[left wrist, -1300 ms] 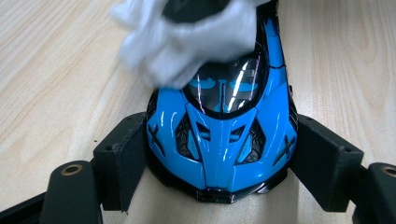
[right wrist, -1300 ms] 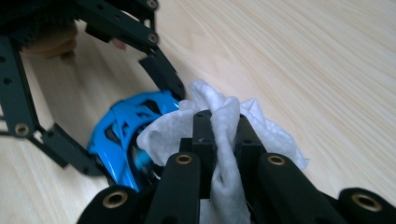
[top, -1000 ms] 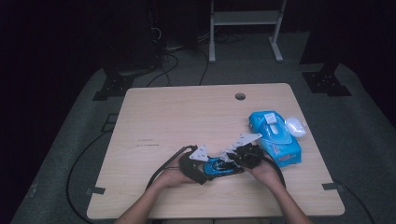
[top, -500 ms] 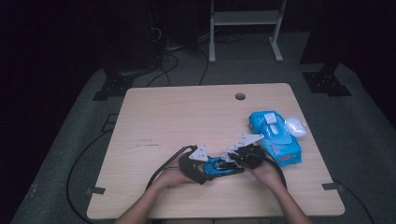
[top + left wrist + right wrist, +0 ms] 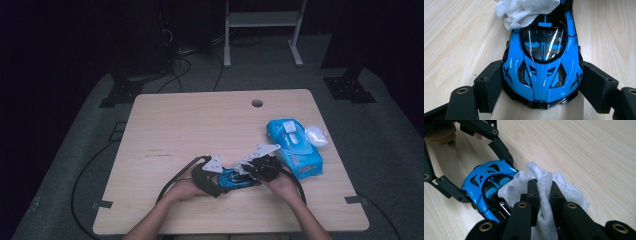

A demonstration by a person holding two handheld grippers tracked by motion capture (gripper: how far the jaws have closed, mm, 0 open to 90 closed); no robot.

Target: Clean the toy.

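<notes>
A glossy blue and black toy car (image 5: 541, 65) lies on the wooden table near its front edge, small in the high view (image 5: 235, 178). My left gripper (image 5: 541, 87) is shut on the car's nose, one pad on each flank. In the right gripper view that same gripper (image 5: 484, 162) clamps the car (image 5: 486, 187) from the far side. My right gripper (image 5: 543, 192) is shut on a white wipe (image 5: 544, 185), which rests on the car's rear. The wipe (image 5: 524, 10) drapes over the car's roof end in the left gripper view. Both grippers meet at the car in the high view, left gripper (image 5: 220, 176), right gripper (image 5: 250, 172).
A blue pack of wipes (image 5: 294, 147) lies to the right of the grippers, with a white crumpled wipe (image 5: 316, 135) beside its far end. A cable hole (image 5: 257, 103) sits near the table's far edge. Black cables trail off the front left.
</notes>
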